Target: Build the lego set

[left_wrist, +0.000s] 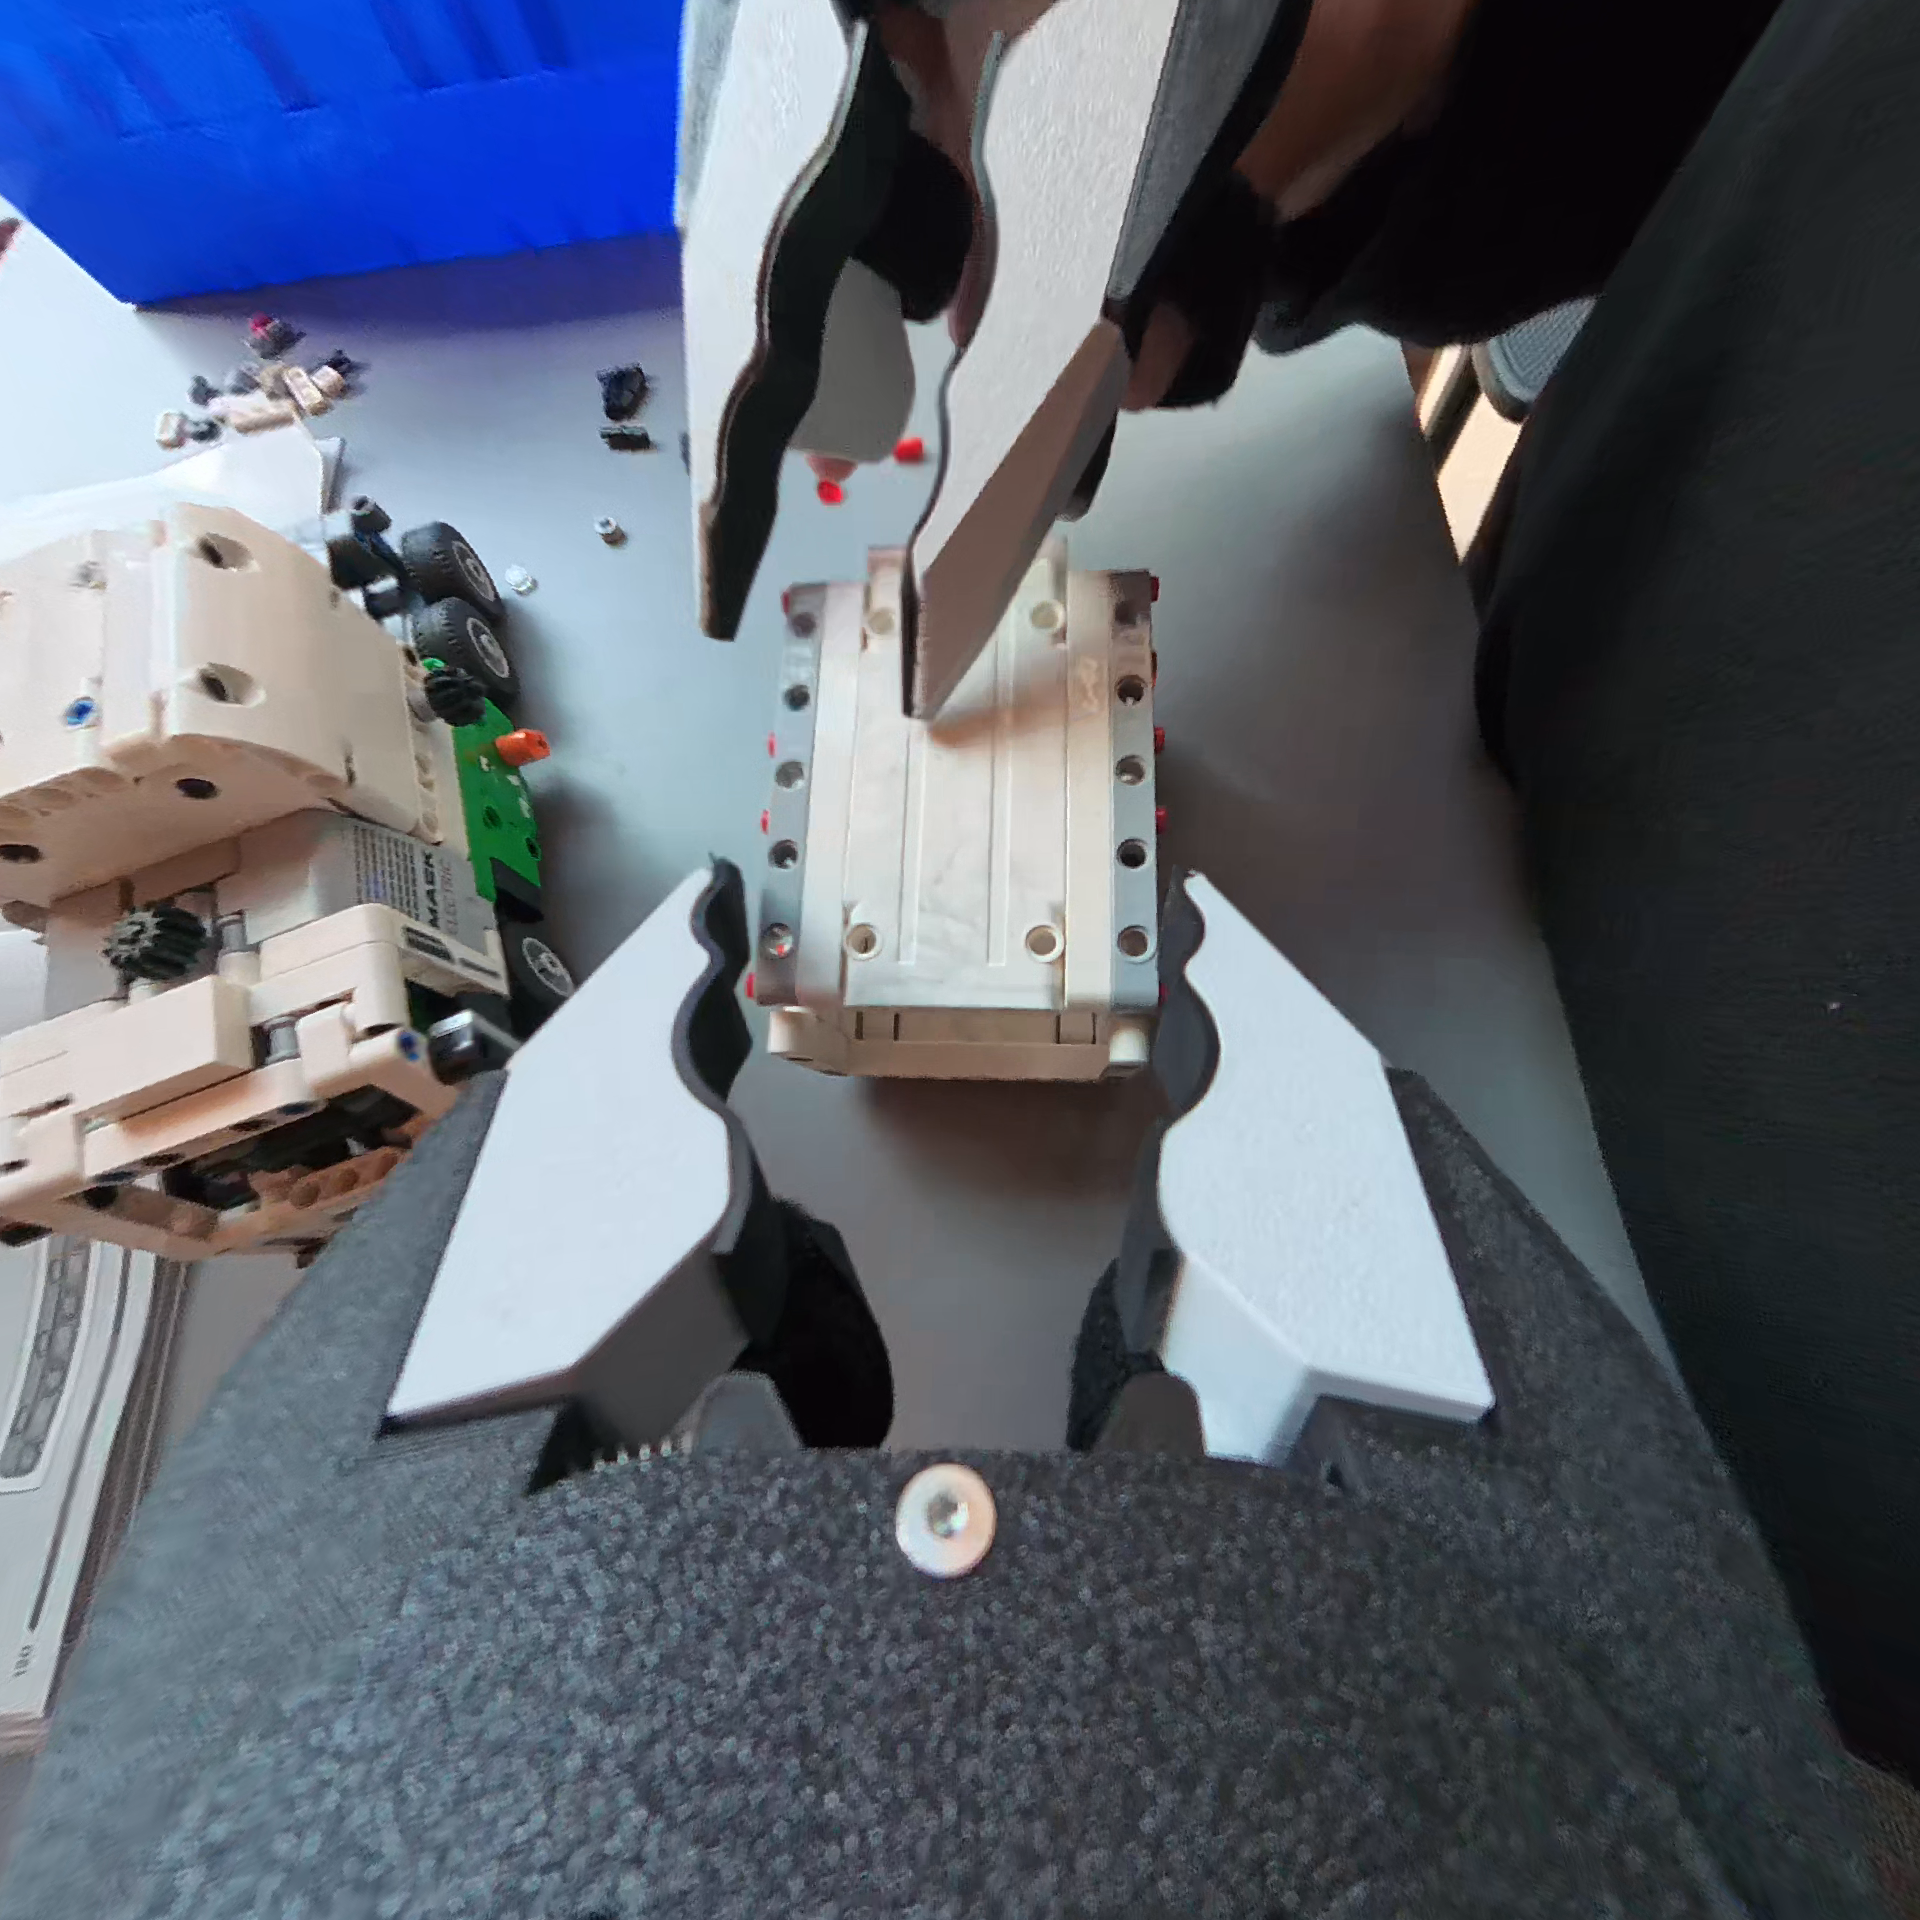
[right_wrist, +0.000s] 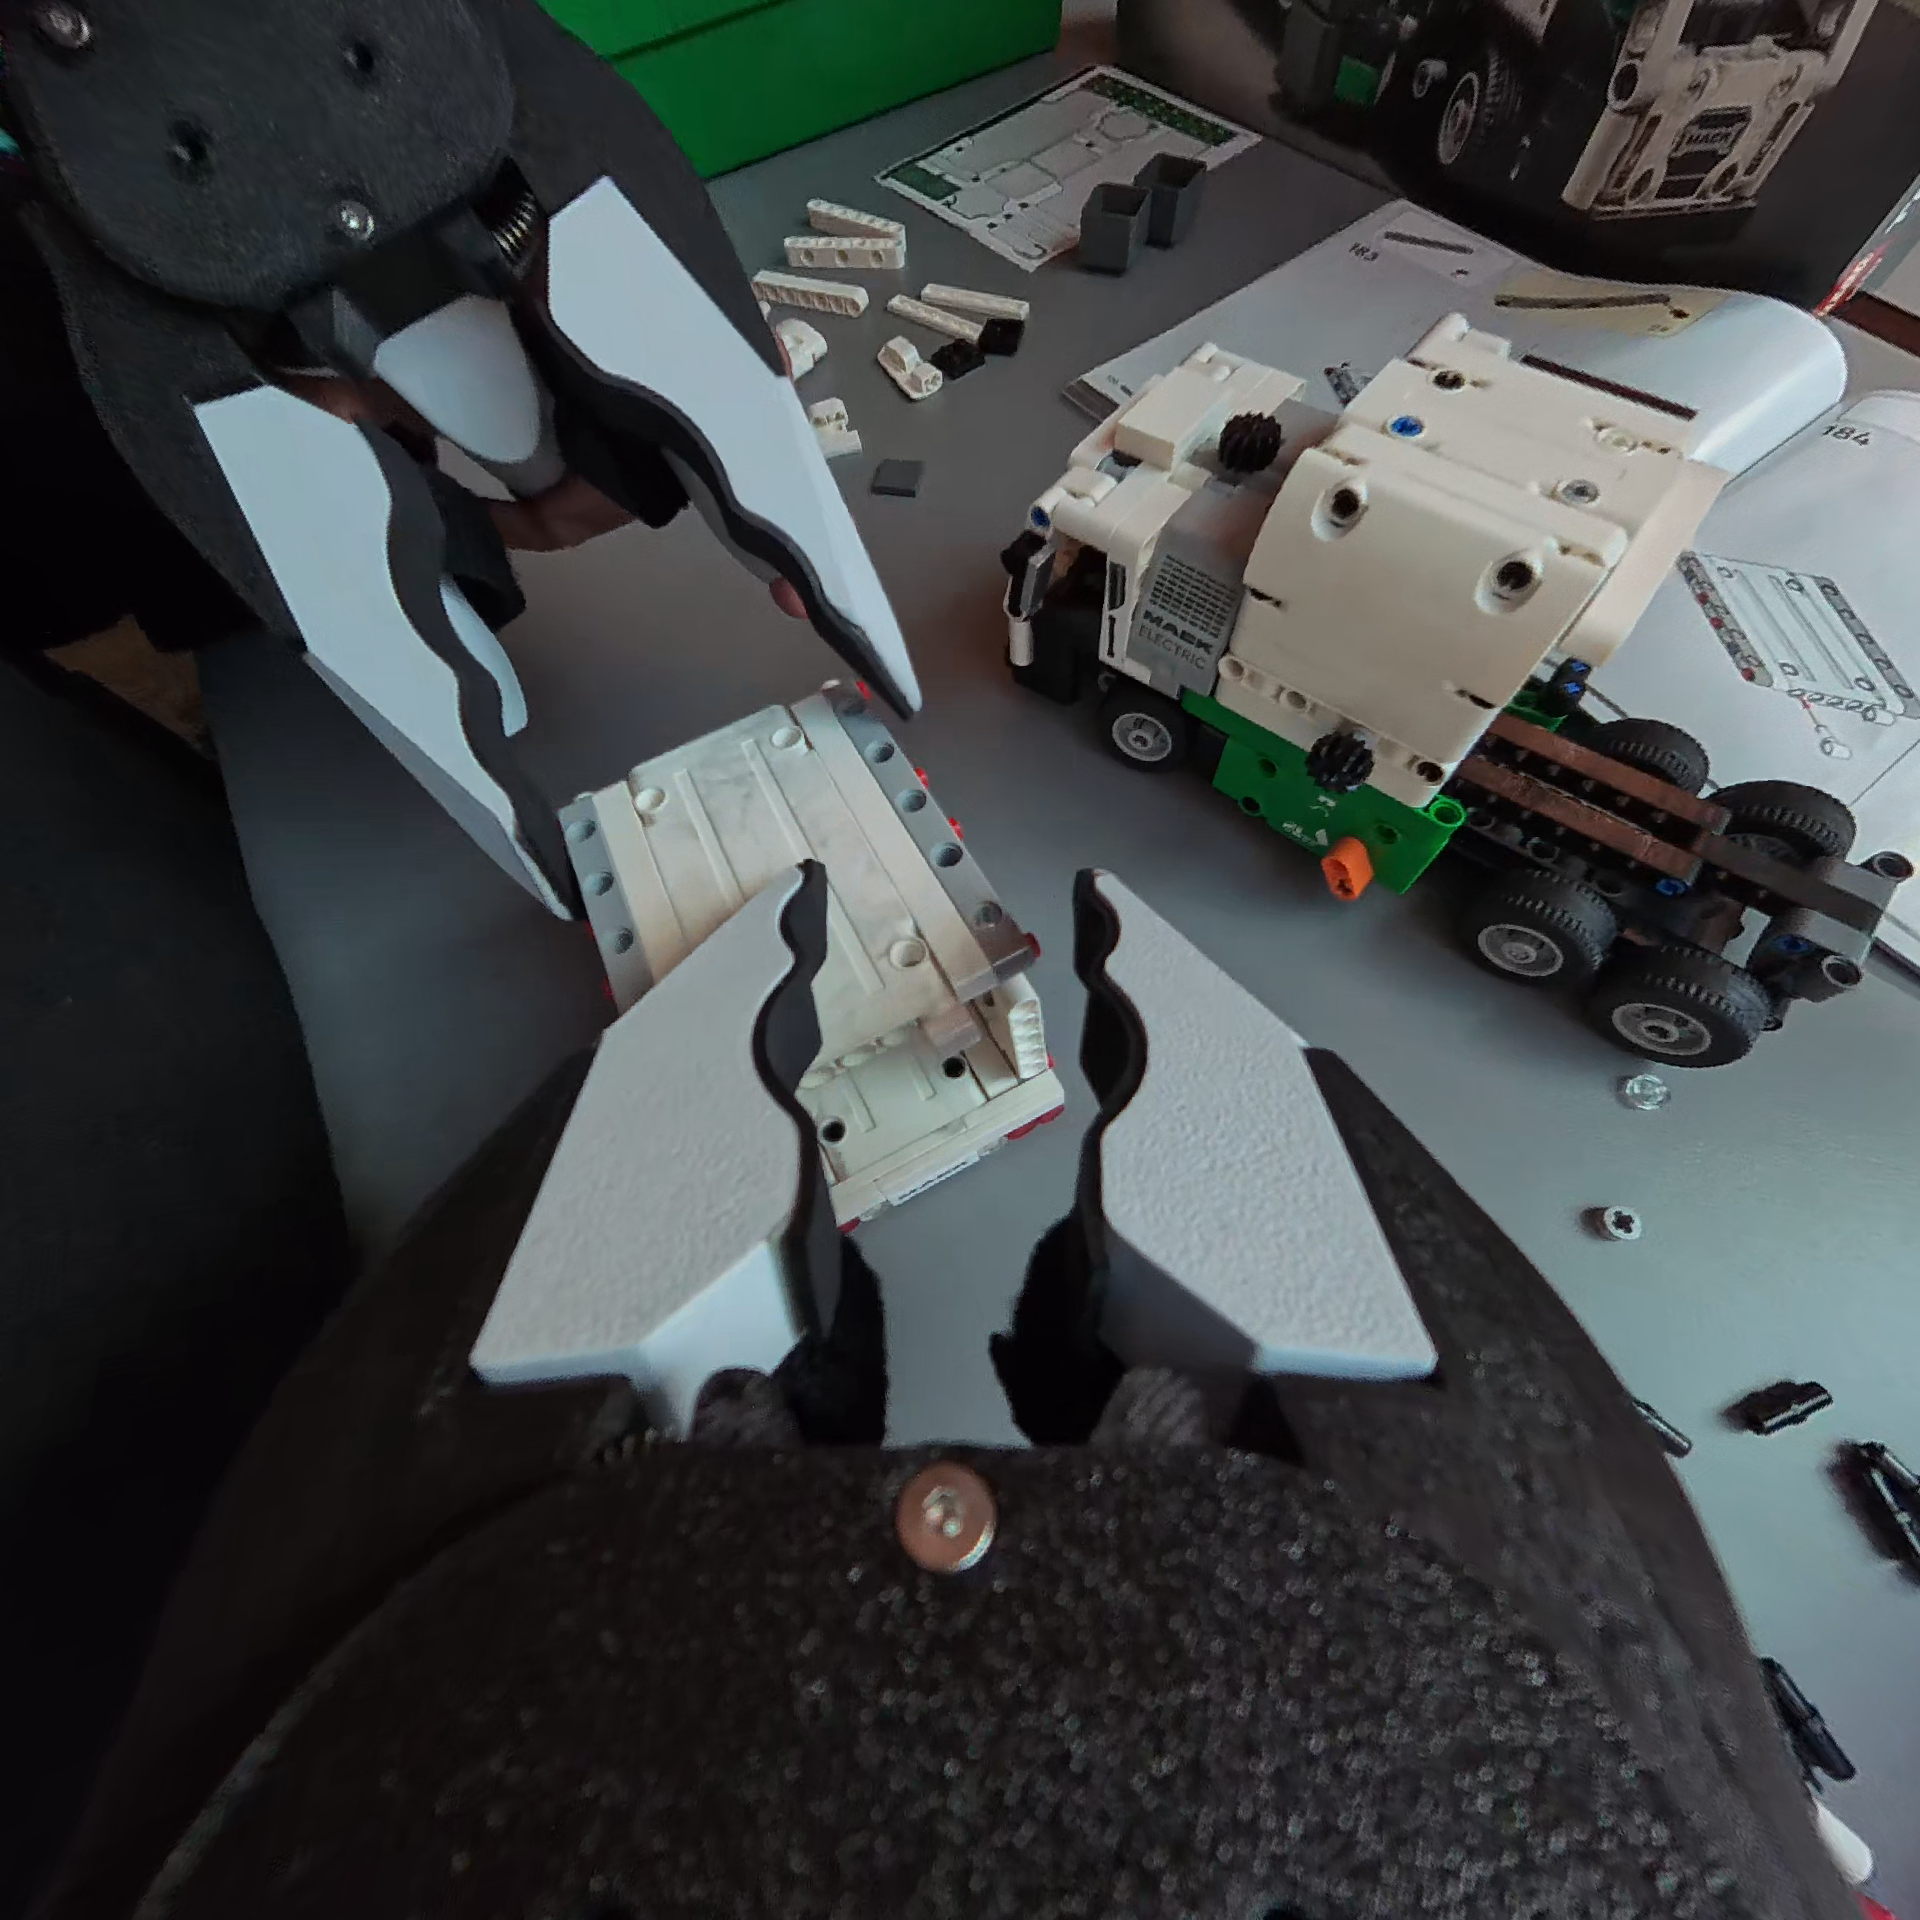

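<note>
Your left gripper (left_wrist: 951, 935) has its jaws spread wide on either side of the near end of the white and grey ribbed brick panel assembly (left_wrist: 961, 831). The fingertips sit just beside its grey side beams but clamp nothing.

Your right gripper (right_wrist: 945, 904) is also parted and empty. In the left wrist view one of its white fingers (left_wrist: 997, 582) comes down onto the panel's top face, seemingly touching or pressing it. From its own camera the panel sits under the left finger, not between the two.

The main risk is squeezing from the sides while that finger bears down off-centre. The panel could tip or skid on the smooth grey table (right_wrist: 1195, 1039), or a grey beam could pop off its small red pins. Those pins stick out along both long edges, and a fingertip landing on one could knock it out.

The assembly lies flat on the table, well apart from the white-cabbed, green-framed toy truck (right_wrist: 1351, 644), which stands on an open instruction booklet (right_wrist: 1787, 665). Its top shows raised ribs, round holes near the corners and a scuffed, mottled sheen. Loose white beams (right_wrist: 862, 249) and small black connector pieces (right_wrist: 1777, 1408) lie scattered around it, easy to sweep aside with a careless move.
</note>
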A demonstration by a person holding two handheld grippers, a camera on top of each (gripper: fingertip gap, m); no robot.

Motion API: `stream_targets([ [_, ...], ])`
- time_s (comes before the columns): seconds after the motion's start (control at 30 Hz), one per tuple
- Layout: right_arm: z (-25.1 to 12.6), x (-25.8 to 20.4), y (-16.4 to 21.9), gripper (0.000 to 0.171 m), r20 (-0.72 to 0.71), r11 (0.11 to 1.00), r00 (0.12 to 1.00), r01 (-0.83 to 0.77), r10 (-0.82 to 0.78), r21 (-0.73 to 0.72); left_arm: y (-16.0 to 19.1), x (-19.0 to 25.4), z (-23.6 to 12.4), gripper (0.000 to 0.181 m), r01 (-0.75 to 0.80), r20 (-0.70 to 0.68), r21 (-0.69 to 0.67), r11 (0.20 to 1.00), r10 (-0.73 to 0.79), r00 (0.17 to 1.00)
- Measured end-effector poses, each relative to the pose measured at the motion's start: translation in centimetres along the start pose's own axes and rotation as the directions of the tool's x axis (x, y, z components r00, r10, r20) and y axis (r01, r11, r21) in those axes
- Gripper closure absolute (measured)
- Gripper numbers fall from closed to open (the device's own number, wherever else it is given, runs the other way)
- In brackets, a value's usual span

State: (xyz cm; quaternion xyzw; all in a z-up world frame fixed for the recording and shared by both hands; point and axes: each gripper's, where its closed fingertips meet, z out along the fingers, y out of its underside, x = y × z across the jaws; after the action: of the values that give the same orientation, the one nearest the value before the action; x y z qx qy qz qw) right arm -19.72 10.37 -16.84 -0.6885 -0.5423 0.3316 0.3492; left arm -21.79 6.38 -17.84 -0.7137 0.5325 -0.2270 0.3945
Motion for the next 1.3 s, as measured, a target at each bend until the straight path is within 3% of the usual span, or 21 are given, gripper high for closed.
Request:
stream_targets([
  [0.1, -1.2, 0.1, -1.0, 0.123, 0.061, 0.991, 0.993, -0.11, 0.105, 0.075, -1.4, -0.2, -1.7, 0.098, 0.157, -0.047, 0.106, 0.982, -0.153, 0.987],
  [0.2, -2.3, 1.2, -0.5, 0.112, 0.117, 0.935, 0.936, -0.343, 0.332, 0.087, -1.4, -2.3, -3.2, 0.104, 0.431, -0.059, 0.202, 0.879, -0.428, 0.902],
  [0.3, -2.6, 1.2, 1.0, 0.092, 0.225, 0.792, 0.777, -0.609, 0.588, 0.036, 0.2, -3.1, -3.4, 0.101, 0.652, -0.086, 0.227, 0.724, -0.652, 0.754],
  [0.4, -2.2, 0.5, 2.5, 0.081, 0.255, 0.669, 0.645, -0.743, 0.721, -0.014, 1.7, -2.3, -2.3, 0.098, 0.786, -0.131, 0.192, 0.588, -0.778, 0.615],
  [0.53, -1.0, -0.9, 2.9, 0.078, 0.285, 0.582, 0.541, -0.81, 0.791, -0.077, 2.3, -1.6, -0.4, 0.094, 0.864, -0.188, 0.157, 0.479, -0.844, 0.502],
  [0.63, -0.2, -0.8, 3.3, 0.08, 0.264, 0.566, 0.525, -0.817, 0.809, -0.11, 1.6, -1.9, -0.2, 0.1, 0.897, -0.257, 0.16, 0.412, -0.86, 0.441],
  [0.87, 0.1, -0.3, 3.2, 0.084, 0.287, 0.522, 0.464, -0.833, 0.838, -0.18, 2.6, -2.4, 0.1, 0.115, 0.922, -0.256, 0.104, 0.373, -0.886, 0.387],
  [1.0, 0.5, 0.0, 3.6, 0.097, 0.262, 0.532, 0.477, -0.822, 0.839, -0.204, 2.5, -2.3, 0.2, 0.12, 0.927, -0.273, 0.086, 0.366, -0.886, 0.376],
  [1.3, 0.5, 0.0, 3.8, 0.098, 0.283, 0.552, 0.491, -0.807, 0.824, -0.207, 1.9, -1.7, 0.6, 0.13, 0.95, -0.376, 0.042, 0.308, -0.876, 0.301],
])
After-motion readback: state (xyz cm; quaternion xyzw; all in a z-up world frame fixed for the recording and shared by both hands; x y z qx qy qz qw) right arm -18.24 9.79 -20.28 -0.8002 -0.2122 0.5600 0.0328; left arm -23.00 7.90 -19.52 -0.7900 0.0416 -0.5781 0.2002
